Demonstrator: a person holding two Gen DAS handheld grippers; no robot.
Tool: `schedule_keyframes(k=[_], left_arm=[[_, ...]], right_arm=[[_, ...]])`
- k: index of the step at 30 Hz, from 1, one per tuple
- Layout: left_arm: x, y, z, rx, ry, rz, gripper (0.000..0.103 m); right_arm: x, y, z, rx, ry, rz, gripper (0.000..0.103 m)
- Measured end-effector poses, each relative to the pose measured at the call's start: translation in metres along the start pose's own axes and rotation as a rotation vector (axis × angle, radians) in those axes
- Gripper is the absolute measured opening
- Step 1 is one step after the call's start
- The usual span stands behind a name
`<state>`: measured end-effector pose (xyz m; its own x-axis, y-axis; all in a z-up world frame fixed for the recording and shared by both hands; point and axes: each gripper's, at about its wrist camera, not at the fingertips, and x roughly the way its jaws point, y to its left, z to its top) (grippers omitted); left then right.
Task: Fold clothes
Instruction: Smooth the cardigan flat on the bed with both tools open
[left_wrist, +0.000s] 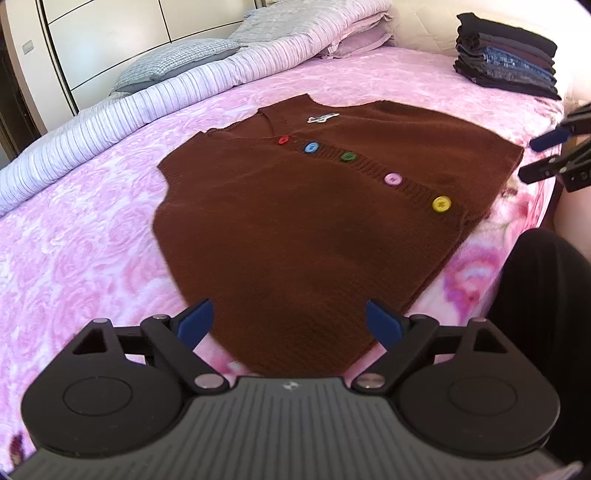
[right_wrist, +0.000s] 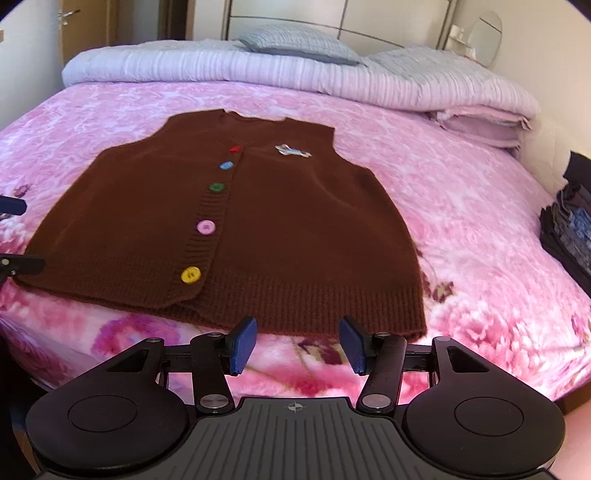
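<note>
The brown knitted vest (right_wrist: 236, 229) lies spread flat, front up and buttoned, near the foot edge of the bed (right_wrist: 461, 206), its ribbed hem running along that edge and its neckline toward the rolled duvet (right_wrist: 295, 74) at the far side. It looks laid out this way so that both sides can be reached and turned in evenly; the 5 coloured buttons (right_wrist: 207, 226) sit in a straight line down the middle, which suggests the fabric is smoothed and no fold has been made yet. The left tool (left_wrist: 290, 323) hovers over the vest's side and hem corner with its jaws spread wide, and nothing is pinched between them. The right tool (right_wrist: 297, 345) hangs just short of the hem at the foot edge, jaws also apart and empty, the blue pads (right_wrist: 243, 345) clear of the wool. Both point down at the hem, probably the place for a first grip. A stack of folded dark clothes (left_wrist: 506, 55) sits by the far corner of the bed, likely where the finished vest belongs. The small pale badge (left_wrist: 323, 117) on the chest is too blurred to read. In the right wrist view the left tool is cut off at the picture's edge, the stack is only partly in frame, and the underside of the vest is hidden.
</note>
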<state>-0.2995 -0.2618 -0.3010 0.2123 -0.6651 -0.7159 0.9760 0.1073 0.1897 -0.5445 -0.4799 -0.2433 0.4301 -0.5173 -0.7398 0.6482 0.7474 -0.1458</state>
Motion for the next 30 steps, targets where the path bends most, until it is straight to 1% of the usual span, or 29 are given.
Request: schedule_keyframes(k=[2,3,6,9,12,14,18,26,30], left_arm=[[-0.002,0.009,-0.002,0.018,-0.001,0.013,0.087],[-0.003,0.015,-0.004,0.031,-0.002,0.019,0.087],[-0.007,0.034,-0.007,0.071,-0.002,0.04,0.087],[-0.008,0.051,-0.008,0.108,0.007,0.061,0.087],[-0.009,0.063,-0.006,0.132,0.009,0.057,0.087],[-0.01,0.064,-0.002,0.15,-0.002,0.046,0.087],[-0.011,0.058,0.005,0.179,-0.034,0.014,0.087],[-0.006,0.046,0.011,0.228,-0.066,-0.037,0.087],[-0.004,0.044,0.013,0.25,-0.085,-0.044,0.087]], right_arm=[[-0.001,0.006,0.003,-0.034,-0.013,-0.008,0.07],[-0.001,0.009,0.004,-0.049,-0.018,-0.013,0.071],[0.001,0.018,0.01,-0.089,-0.025,-0.018,0.072],[0.004,0.027,0.016,-0.119,-0.024,0.001,0.072],[0.01,0.037,0.021,-0.135,-0.017,0.009,0.072],[0.013,0.043,0.024,-0.144,-0.013,0.014,0.072],[0.021,0.049,0.031,-0.118,0.014,0.031,0.072],[0.019,0.051,0.037,-0.116,0.031,0.007,0.072],[0.017,0.054,0.037,-0.112,0.038,0.002,0.072]])
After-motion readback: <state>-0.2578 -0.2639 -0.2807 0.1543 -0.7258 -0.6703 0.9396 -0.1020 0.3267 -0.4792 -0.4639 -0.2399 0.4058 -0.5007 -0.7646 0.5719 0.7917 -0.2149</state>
